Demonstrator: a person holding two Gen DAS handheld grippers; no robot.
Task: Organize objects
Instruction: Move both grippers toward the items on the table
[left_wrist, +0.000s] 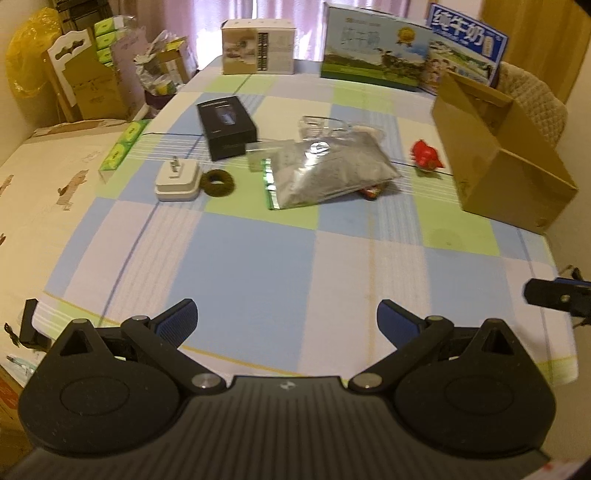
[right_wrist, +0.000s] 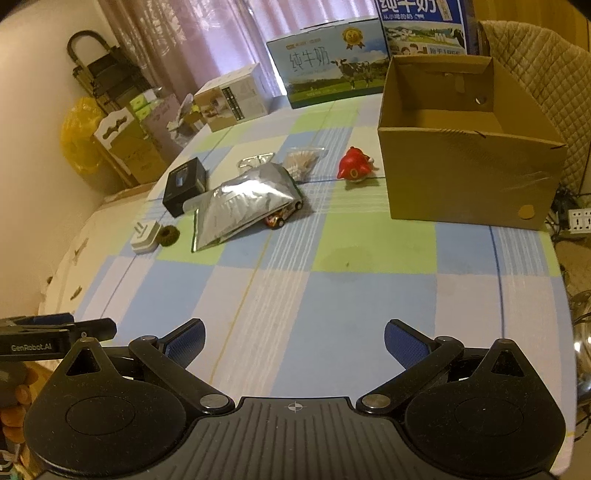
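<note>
Near the table's front edge, the left gripper (left_wrist: 286, 319) and right gripper (right_wrist: 294, 339) hover with fingers spread, empty, the cardboard box (right_wrist: 469, 162) far right.

Toy car (right_wrist: 282, 218) mostly under foil pouch (right_wrist: 243, 206)

Left gripper (left_wrist: 286, 320), lower centre of its own wrist view: both blue-padded fingers (left_wrist: 177, 320) splayed wide apart, nothing between them, linkage arms angled outward from the black body along the bottom edge. Right gripper (right_wrist: 294, 341), lower centre of its own wrist view: same wide-spread, empty pose, blue pads (right_wrist: 404, 345) facing inward. Each tool also appears at the margin of the other's view, the right one at the right edge of the left view, the left one at the lower left edge of the right view.
</note>
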